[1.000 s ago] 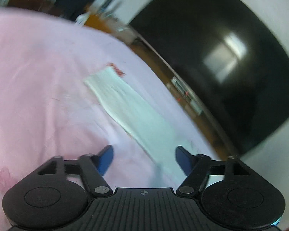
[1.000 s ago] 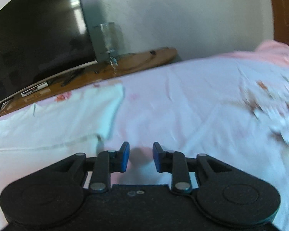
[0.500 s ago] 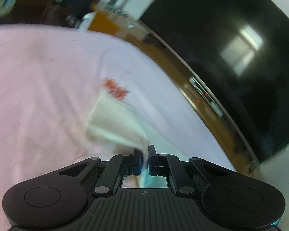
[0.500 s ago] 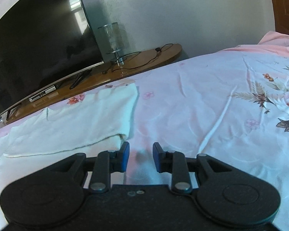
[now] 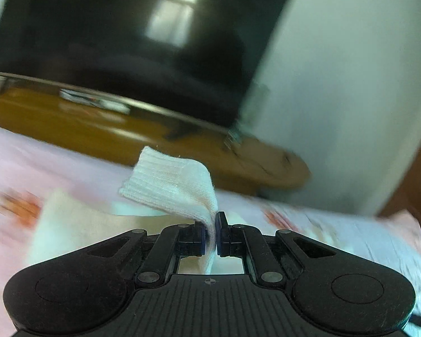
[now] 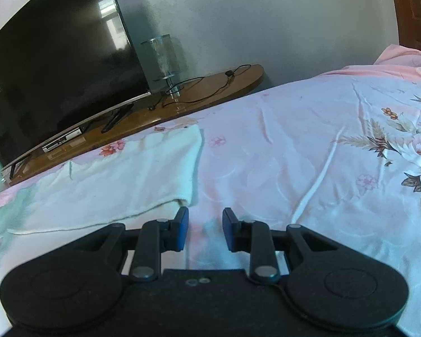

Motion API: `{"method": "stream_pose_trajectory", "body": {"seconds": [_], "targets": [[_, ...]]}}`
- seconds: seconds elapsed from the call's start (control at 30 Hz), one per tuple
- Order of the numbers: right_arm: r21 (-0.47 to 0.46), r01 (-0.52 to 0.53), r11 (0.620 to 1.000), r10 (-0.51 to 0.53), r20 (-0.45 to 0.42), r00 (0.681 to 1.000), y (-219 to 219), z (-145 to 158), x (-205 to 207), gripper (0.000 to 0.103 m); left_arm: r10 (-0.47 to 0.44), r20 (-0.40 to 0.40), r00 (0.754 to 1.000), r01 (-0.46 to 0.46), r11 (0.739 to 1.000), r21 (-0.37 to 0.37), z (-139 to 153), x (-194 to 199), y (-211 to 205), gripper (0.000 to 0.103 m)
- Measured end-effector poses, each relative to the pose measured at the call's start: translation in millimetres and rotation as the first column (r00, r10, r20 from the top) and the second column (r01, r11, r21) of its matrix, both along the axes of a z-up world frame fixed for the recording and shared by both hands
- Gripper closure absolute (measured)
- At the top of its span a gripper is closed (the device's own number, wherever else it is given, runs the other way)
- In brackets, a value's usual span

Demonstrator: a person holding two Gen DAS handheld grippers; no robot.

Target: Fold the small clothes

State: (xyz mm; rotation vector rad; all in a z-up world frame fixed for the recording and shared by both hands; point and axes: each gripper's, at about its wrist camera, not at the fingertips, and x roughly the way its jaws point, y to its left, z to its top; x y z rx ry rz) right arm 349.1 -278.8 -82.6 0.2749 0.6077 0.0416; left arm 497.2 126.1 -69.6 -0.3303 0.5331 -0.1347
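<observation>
Your left gripper (image 5: 212,231) is pinched tight on the ribbed end of the white garment (image 5: 171,185) — that end is lifted off the pink bedsheet (image 6: 294,146), the rest lying flat below. Your right gripper (image 6: 205,229) hangs just beside the cloth's near edge, jaws narrowly parted — nothing between them.
</observation>
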Motion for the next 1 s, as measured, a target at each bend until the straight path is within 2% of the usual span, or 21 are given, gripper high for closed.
{"method": "stream_pose_trajectory", "body": {"seconds": [0.13, 0.23, 0.27, 0.3, 0.37, 0.4, 0.47, 0.6, 0.8, 0.9, 0.93, 1.0], "targets": [[0.008, 0.007, 1.000, -0.007, 0.008, 1.000, -0.3, 6.5, -4.9, 0.076, -0.102, -0.079, 0.992, 0.106, 0.994, 0.036, -28.6, 6.4, -69.6, 0.096], [0.018, 0.013, 1.000, -0.013, 0.008, 1.000, -0.2, 9.1, -3.7, 0.074, -0.201, -0.158, 0.967, 0.212, 0.976, 0.055, -49.4, 7.7, -106.0, 0.096], [0.028, 0.013, 1.000, -0.013, 0.010, 1.000, 0.6, 10.4, -1.9, 0.073, -0.201, -0.143, 0.969, 0.214, 0.973, 0.084, -51.2, 2.5, -113.5, 0.085], [0.035, 0.014, 0.999, -0.014, 0.011, 1.000, 2.1, 11.5, -0.5, 0.070, -0.217, -0.123, 0.968, 0.229, 0.970, 0.087, -49.4, -1.3, -117.1, 0.061], [0.053, 0.004, 0.999, -0.005, 0.019, 1.000, 8.7, 13.9, 4.9, 0.066, -0.223, -0.098, 0.970, 0.228, 0.973, 0.046, -46.0, -12.1, -115.2, 0.039], [0.059, -0.004, 0.998, 0.002, 0.025, 1.000, 13.4, 14.5, 7.3, 0.066, -0.206, -0.084, 0.975, 0.211, 0.976, 0.056, -41.8, -18.3, -111.4, 0.037], [0.066, -0.025, 0.997, 0.023, 0.034, 0.999, 26.3, 14.7, 14.2, 0.066, -0.172, -0.069, 0.983, 0.177, 0.981, 0.074, -36.6, -27.7, -103.6, 0.037], [0.090, -0.077, 0.993, 0.074, 0.041, 0.996, 58.0, 13.2, 28.6, 0.066, -0.037, -0.063, 0.997, 0.042, 0.997, 0.071, -36.2, -42.8, -56.5, 0.037], [0.122, -0.208, 0.970, 0.206, 0.025, 0.978, 112.7, 11.2, 49.2, 0.062, 0.142, -0.088, 0.986, -0.129, 0.982, 0.136, -51.0, -72.0, 1.0, 0.037], [0.099, -0.277, 0.956, 0.276, 0.020, 0.961, 144.7, 15.5, 60.4, 0.048, 0.195, -0.123, 0.973, -0.179, 0.975, 0.128, -58.3, -71.7, 22.1, 0.037], [0.084, -0.296, 0.952, 0.295, 0.021, 0.955, 153.7, 16.5, 61.9, 0.047, 0.200, -0.136, 0.970, -0.185, 0.976, 0.118, -60.0, -68.7, 26.5, 0.037], [-0.017, -0.325, 0.946, 0.325, 0.012, 0.946, 180.1, 17.8, 70.0, 0.047, 0.195, -0.150, 0.969, -0.179, 0.977, 0.114, -65.8, -57.9, 25.8, 0.037]]}}
